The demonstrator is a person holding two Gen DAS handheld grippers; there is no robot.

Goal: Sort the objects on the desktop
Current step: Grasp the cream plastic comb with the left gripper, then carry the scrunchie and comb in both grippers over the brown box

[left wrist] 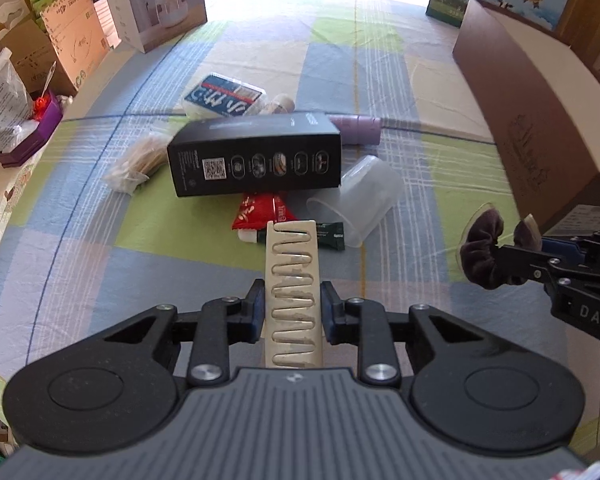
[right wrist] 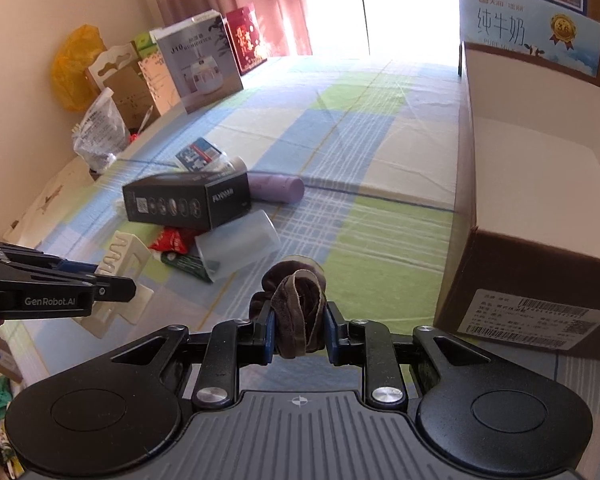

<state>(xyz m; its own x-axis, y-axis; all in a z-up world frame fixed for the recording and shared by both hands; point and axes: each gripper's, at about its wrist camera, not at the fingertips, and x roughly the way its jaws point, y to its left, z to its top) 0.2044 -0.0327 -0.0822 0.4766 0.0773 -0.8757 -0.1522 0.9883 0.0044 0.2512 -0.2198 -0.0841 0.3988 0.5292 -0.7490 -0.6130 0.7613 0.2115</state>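
Bed (right wrist: 380,128) with plaid sheet carries everything; not a worktop. Brown carton (right wrist: 540,184) sits along the bed's right edge, open at the top, white inside, nothing visible in the part that shows. Likely the drop point for sorted items, though that is a judgement.

Black box (left wrist: 256,156) lies on its side near the bed's middle, a purple cylinder (left wrist: 360,130) just behind it. Clear plastic cup (left wrist: 356,200) lies tipped beside the box's right end. Tissue pack (left wrist: 224,98) lies beyond the box, red tube (left wrist: 260,212) and small green sachet (left wrist: 334,236) in front of it, bundle of cotton swabs (left wrist: 140,162) off its left end.

Left gripper (left wrist: 293,312): fingers clamped on a cream wavy-slotted rack (left wrist: 294,284), held lengthwise, lifted above the sheet near the bed's near edge. Right gripper (right wrist: 300,330): fingers clenched on a dark brown scrunchie (right wrist: 296,304), held in the air just left of the carton's near corner.

Step in hand, as I read it: carry both into the carton. Advice: take the right one first, since it is closer; clear the carton wall before opening. The scrunchie is soft and may cling to a pad, so open wide. Keep the rack level; it projects well past the fingers and could catch the rim.
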